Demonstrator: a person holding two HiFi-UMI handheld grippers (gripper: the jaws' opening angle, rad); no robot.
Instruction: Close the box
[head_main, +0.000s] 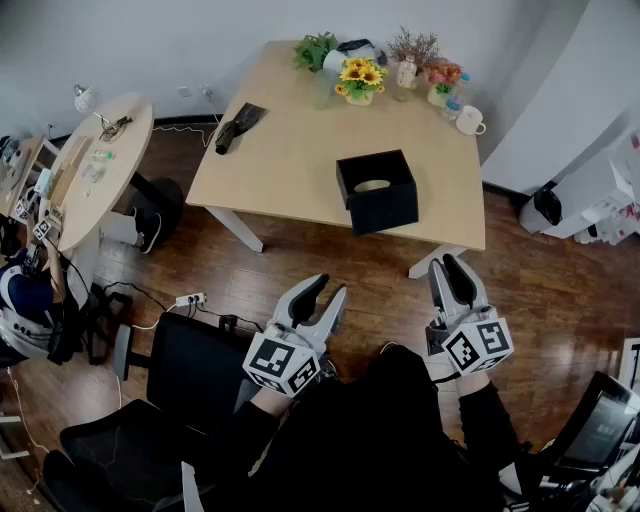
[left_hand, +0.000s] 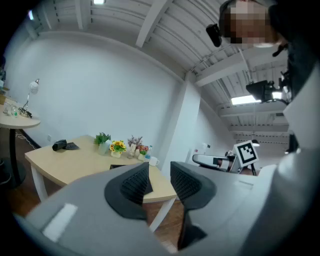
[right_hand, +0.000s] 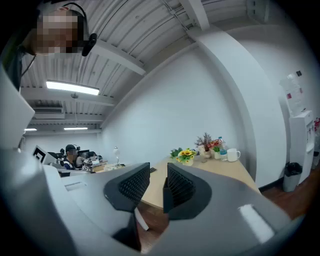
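The black box (head_main: 376, 190) stands open near the front edge of the light wooden table (head_main: 290, 160), with something pale and round inside it. No lid shows in these views. My left gripper (head_main: 325, 290) hovers over the floor, well short of the table and to the box's lower left. Its jaws are nearly together with nothing between them. My right gripper (head_main: 447, 264) is held below and right of the box, also off the table, jaws nearly together and empty. In both gripper views the fingers (left_hand: 131, 186) (right_hand: 131, 186) point at the table from a distance.
At the table's far edge are potted flowers (head_main: 360, 80) and a white mug (head_main: 468, 121). A black item (head_main: 238, 125) lies at the table's left. A round table (head_main: 100, 165) stands far left. A black office chair (head_main: 190, 370) and a power strip (head_main: 190, 299) are below.
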